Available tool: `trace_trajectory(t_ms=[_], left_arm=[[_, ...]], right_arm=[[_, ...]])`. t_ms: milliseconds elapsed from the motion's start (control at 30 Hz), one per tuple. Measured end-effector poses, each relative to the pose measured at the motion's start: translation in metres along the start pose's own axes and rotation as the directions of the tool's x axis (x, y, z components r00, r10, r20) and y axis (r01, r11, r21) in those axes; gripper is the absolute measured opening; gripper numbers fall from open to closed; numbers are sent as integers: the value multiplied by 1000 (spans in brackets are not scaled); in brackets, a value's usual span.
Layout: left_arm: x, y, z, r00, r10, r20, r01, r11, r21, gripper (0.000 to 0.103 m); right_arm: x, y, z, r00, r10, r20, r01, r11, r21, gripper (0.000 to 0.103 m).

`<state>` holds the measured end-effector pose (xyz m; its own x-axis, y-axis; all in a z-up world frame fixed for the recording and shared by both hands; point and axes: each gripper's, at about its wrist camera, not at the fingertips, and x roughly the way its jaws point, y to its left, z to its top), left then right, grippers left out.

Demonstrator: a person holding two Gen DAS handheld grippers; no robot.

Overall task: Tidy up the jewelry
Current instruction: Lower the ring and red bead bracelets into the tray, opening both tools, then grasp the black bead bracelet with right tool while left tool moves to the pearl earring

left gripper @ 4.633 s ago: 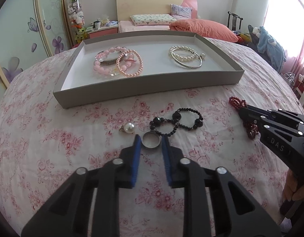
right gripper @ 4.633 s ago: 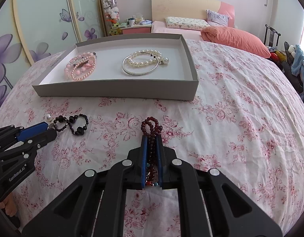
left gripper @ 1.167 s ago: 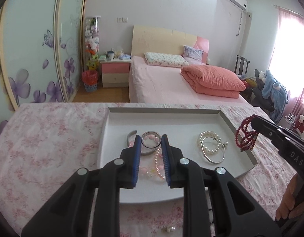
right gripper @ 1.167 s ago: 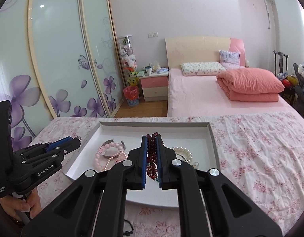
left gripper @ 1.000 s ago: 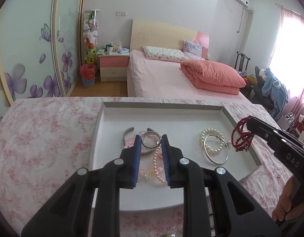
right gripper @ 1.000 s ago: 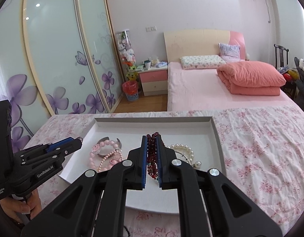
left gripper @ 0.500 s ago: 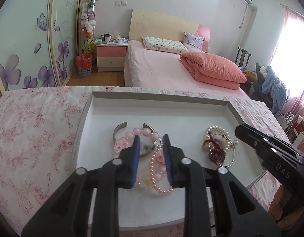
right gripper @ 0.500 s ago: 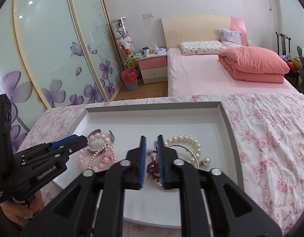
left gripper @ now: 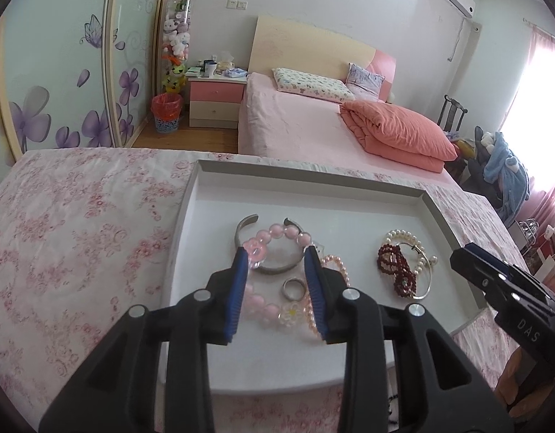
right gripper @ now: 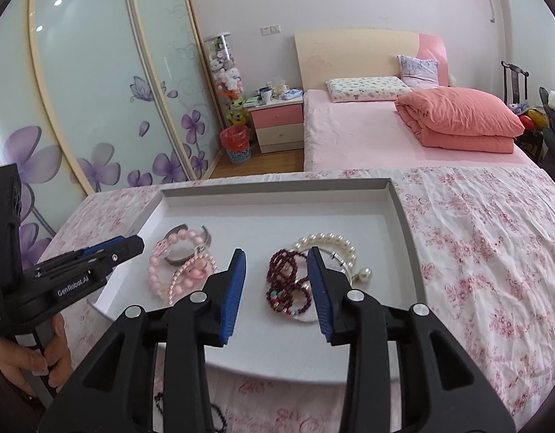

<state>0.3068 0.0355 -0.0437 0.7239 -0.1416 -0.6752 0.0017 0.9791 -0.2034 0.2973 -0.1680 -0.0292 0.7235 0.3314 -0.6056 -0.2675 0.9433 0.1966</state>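
Observation:
A grey tray lies on the floral cloth. My left gripper is open and empty above its left part. A silver ring lies in the tray between its fingers, among pink bead bracelets and a silver cuff. My right gripper is open and empty above the right part. A dark red bead bracelet lies below it, on a pearl bracelet and a silver bangle.
A black bead bracelet lies on the cloth in front of the tray, partly hidden by my right gripper. Behind the table stand a pink bed, a nightstand and sliding wardrobe doors.
Both grippers came over the tray and opened. The left one let go of the silver ring and the right one let go of the dark red bracelet; both now lie in the tray.

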Motion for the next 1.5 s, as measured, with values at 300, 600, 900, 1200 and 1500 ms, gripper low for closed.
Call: trace_trajectory(t_ms=[300, 600, 900, 1200, 1500], left_arm=[[-33, 14, -33, 1000, 20, -5, -20, 1000, 20, 37], [-56, 32, -78, 998, 47, -51, -46, 998, 34, 44], [-69, 36, -97, 997, 62, -55, -60, 997, 46, 47], [-73, 25, -100, 998, 51, -45, -47, 996, 76, 51], [-68, 10, -103, 998, 29, -62, -23, 994, 109, 56]], right_arm=[[-20, 23, -43, 995, 36, -89, -45, 993, -105, 37], [-27, 42, -88, 981, 35, -192, -70, 982, -176, 33], [-15, 48, -94, 973, -28, -229, -12, 985, -170, 26], [-22, 47, -103, 972, -55, -230, 10, 981, -194, 13], [-24, 8, -95, 965, -178, -191, 155, 980, -128, 13]])
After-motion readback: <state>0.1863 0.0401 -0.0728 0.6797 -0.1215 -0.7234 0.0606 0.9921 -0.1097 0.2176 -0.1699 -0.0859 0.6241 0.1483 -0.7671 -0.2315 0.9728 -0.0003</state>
